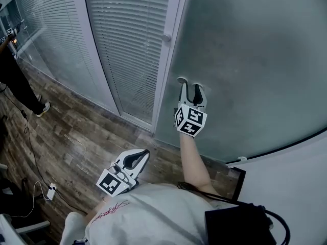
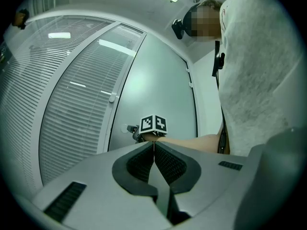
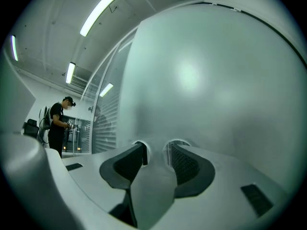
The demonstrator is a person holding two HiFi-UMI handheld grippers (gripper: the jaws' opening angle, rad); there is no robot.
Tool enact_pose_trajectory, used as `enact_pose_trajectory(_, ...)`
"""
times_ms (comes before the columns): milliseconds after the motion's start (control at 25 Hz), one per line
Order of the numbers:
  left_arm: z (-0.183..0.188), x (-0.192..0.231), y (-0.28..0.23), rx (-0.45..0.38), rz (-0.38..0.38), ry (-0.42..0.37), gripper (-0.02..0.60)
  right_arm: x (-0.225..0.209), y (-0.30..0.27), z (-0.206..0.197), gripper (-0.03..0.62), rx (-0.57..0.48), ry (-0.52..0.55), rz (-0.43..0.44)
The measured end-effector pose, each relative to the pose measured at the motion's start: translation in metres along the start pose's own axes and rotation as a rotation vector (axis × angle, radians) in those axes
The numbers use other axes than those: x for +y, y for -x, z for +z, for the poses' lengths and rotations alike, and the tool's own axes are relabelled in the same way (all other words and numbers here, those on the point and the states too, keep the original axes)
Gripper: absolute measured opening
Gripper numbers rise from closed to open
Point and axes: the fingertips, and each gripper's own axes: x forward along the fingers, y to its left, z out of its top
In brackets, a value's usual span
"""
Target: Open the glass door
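Observation:
The frosted glass door (image 1: 250, 60) fills the right of the head view and nearly all of the right gripper view (image 3: 211, 80). My right gripper (image 1: 190, 88) points at the pane near its left edge, open, with its fingertips (image 3: 142, 153) at or against the glass and nothing between them. A small round knob (image 1: 166, 37) sits on the white frame higher up, clear of that gripper. My left gripper (image 1: 143, 154) hangs low over the floor, shut and empty, its jaws meeting at the tips (image 2: 153, 145). In the left gripper view the right gripper's marker cube (image 2: 153, 124) shows at the door.
Glass panels with white blinds (image 1: 127, 40) curve away to the left. A person (image 1: 13, 75) stands at the far left on the wood floor (image 1: 76, 137). A cable and a white adapter (image 1: 51, 190) lie on the floor. A white wall (image 1: 291, 188) stands to the right.

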Motion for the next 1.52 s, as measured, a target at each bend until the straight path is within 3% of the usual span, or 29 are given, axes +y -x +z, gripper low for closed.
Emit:
enact_pose_trajectory(280, 0.001, 0.0, 0.003, -0.005, 0.016, -0.007, 0.018, 0.003, -0.018, -0.001, 0.176, -0.004, 0.028, -0.046)
enact_pose_trajectory(440, 0.0, 0.003, 0.002, 0.002, 0.03, -0.002, 0.018, 0.0, -0.02, -0.004, 0.144, -0.017, 0.043, -0.073)
enact_pose_trajectory(1520, -0.011, -0.017, -0.002, 0.018, -0.025, 0.032, 0.018, 0.016, 0.015, -0.004, 0.126, -0.012, 0.033, 0.005)
